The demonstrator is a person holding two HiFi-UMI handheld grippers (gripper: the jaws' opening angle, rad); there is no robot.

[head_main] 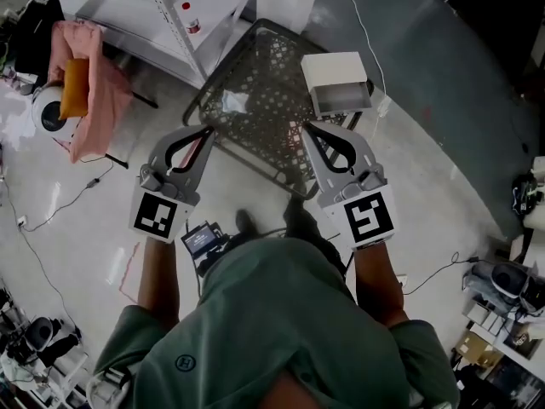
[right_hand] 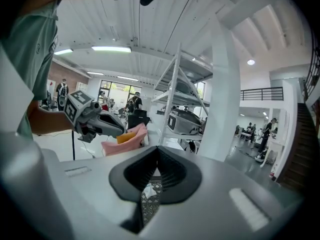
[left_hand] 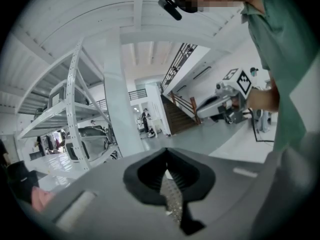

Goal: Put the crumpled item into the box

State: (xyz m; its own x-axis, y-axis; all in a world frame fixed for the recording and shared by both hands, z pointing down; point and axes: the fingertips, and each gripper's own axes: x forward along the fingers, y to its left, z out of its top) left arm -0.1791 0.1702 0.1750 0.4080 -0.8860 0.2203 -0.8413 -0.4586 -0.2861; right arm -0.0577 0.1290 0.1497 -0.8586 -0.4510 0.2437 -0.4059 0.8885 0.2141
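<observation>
In the head view a white crumpled item (head_main: 234, 102) lies on the left part of a black mesh table (head_main: 272, 156). A pale open box (head_main: 337, 83) stands on the table's far right corner. My left gripper (head_main: 209, 129) hovers over the table's near left edge, just short of the crumpled item, jaws shut and empty. My right gripper (head_main: 306, 127) hangs over the near right part, in front of the box, also shut and empty. In the right gripper view the crumpled item (right_hand: 149, 190) shows through the gap below the closed tips of the right gripper (right_hand: 158, 148).
A pink draped chair with an orange cushion (head_main: 85, 83) stands to the left. A white shelving rack (head_main: 183, 20) is behind the table. Cables (head_main: 51, 211) and a small device (head_main: 204, 239) lie on the floor near the person's feet.
</observation>
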